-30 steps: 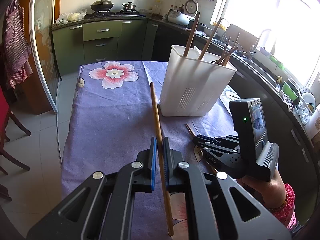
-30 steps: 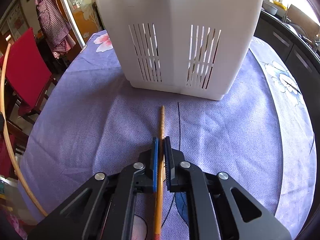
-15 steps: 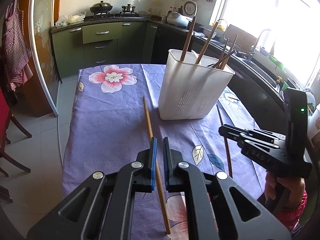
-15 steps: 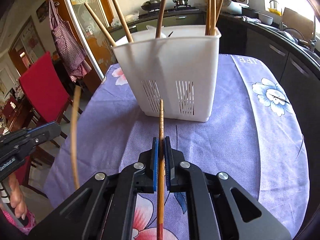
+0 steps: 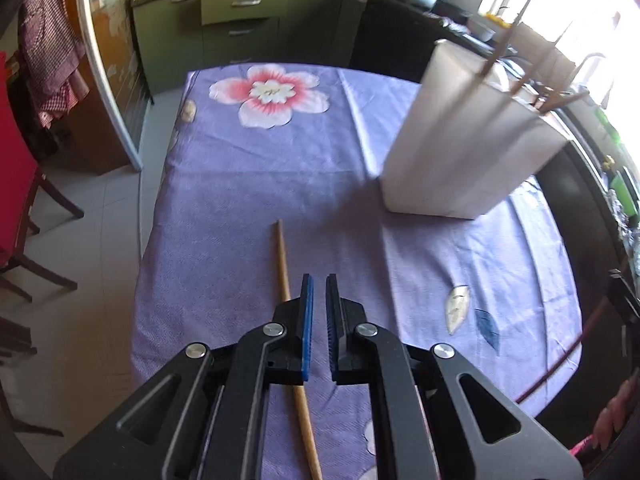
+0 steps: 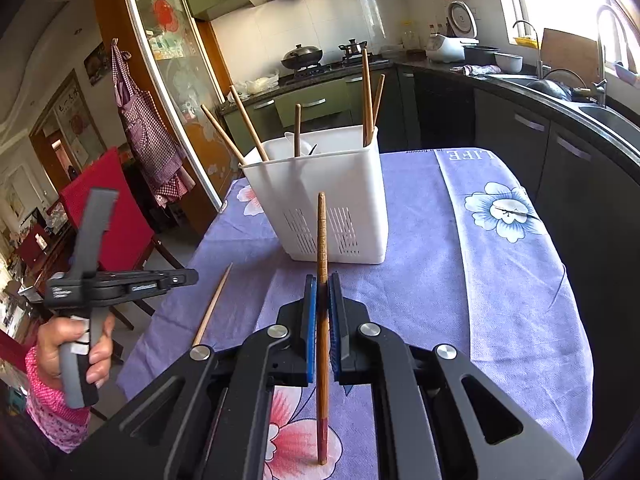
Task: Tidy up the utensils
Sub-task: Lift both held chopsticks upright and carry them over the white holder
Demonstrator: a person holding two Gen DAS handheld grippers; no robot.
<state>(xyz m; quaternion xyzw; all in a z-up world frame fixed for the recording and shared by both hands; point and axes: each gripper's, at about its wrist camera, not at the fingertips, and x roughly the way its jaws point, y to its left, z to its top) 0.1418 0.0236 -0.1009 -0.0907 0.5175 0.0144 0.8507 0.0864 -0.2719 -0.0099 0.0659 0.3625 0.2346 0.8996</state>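
Item: dark chopstick clamped in your right gripper, tip at 12 o'clock toward the white holder for dropping in; left gripper closed, empty, above the pale chopstick lying on the worktop

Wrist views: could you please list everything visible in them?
Utensil holder: one, white, on the tablecloth.
Chopsticks: five, brown, standing in the holder.
Dark chopstick: one, reddish-brown, clamped in the right gripper.
Light chopstick: one, pale wood, beside the left gripper jaws; grip unclear.
Tablecloth: one, purple floral, covering the table.
Chair: one, red, beside the table.
Left gripper: one, black, jaws shut.
Right gripper: one, black, holding dark chopstick.
Left hand: one, pink-sleeved, gripping left gripper's handle.
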